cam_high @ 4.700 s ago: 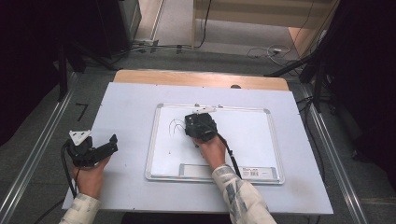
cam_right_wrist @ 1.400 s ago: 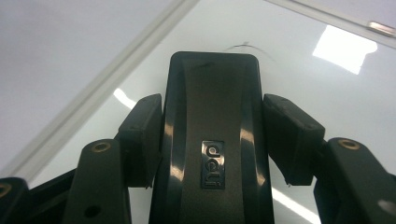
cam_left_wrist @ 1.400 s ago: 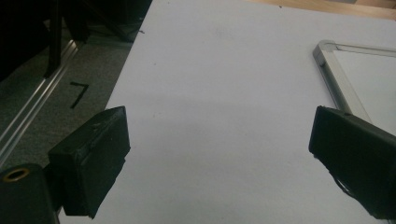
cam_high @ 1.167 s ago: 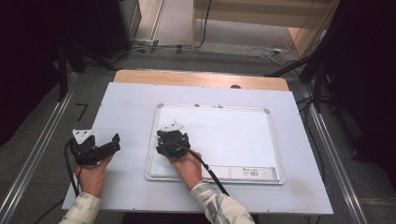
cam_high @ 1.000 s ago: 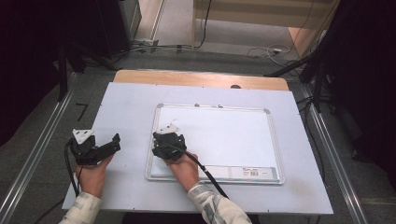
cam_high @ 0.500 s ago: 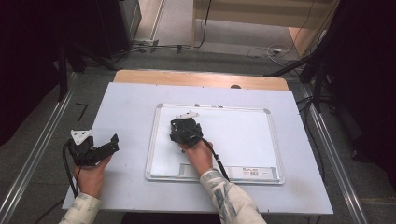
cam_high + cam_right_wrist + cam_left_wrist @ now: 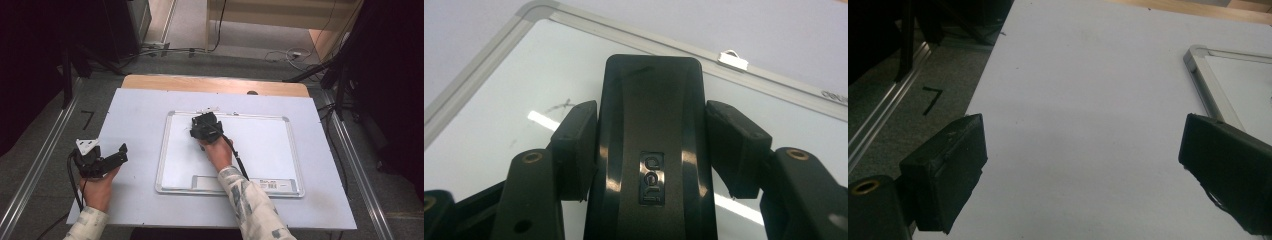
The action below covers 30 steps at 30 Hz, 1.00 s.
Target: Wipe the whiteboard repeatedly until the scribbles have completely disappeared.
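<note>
A silver-framed whiteboard [image 7: 260, 150] lies flat on the pale table. My right gripper [image 7: 204, 126] is over its upper left part, shut on a black board eraser [image 7: 651, 150] that rests face down on the board [image 7: 499, 125]. Its pads [image 7: 574, 145] squeeze the eraser's two sides. A faint dark pen mark [image 7: 556, 106] remains just left of the eraser. My left gripper [image 7: 120, 152] rests on the table left of the board, open, with bare table between its pads [image 7: 948, 175]. The board's corner [image 7: 1198, 52] lies ahead on its right.
A printed label strip [image 7: 240, 183] runs along the board's near edge. A small white clip [image 7: 733, 58] sits on the far frame. The table's wooden back edge [image 7: 215, 84] and metal rails [image 7: 45, 150] border the work area; cables lie on the floor beyond.
My right gripper has slid the eraser from the board's left edge to the right and toward the far frame. The pen drawing seen earlier on the board is mostly gone. The left gripper stayed put.
</note>
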Tool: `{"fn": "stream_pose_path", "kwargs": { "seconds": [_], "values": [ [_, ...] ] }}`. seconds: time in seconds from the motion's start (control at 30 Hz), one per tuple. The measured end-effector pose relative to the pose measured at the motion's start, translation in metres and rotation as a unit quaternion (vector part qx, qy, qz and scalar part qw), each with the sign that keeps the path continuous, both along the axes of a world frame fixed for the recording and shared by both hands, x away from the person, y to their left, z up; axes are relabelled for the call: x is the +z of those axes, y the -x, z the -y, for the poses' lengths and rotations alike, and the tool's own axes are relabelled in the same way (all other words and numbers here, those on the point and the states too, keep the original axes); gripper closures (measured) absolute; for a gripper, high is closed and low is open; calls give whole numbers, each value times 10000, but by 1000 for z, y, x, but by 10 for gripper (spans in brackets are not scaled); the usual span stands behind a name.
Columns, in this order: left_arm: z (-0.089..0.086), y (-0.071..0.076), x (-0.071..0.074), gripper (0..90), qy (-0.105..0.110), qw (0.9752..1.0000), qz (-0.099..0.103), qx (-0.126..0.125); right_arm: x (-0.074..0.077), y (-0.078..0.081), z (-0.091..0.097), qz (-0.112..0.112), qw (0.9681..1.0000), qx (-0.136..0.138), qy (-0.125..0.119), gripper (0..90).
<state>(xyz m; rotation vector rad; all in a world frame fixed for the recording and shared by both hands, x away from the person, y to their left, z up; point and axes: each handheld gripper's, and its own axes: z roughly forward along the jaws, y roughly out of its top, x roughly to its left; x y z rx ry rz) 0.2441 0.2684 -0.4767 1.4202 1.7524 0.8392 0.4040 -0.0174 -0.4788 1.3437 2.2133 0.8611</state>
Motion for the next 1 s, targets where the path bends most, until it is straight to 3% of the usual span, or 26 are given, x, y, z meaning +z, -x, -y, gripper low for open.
{"fn": "stream_pose_path", "kwargs": {
  "seconds": [0.47, 0.63, 0.83, 1.0],
  "values": [
    [-4, 1, -1, 59, 73, 10000, 5, 23, -1, 2, -36, 22, 9998, 220, -3, 387],
    [-4, 0, -2, 59, 66, 10000, -27, 41, -1, 19, -47, -9, 9988, 497, 5, 387],
    [-4, 1, -2, 59, 59, 10000, -32, 54, -3, 34, -37, -1, 9980, 636, -51, 386],
    [-2, 1, -2, 59, 48, 10000, -27, 36, -2, 33, -13, -26, 9989, 475, -48, 387]
  ]
}}
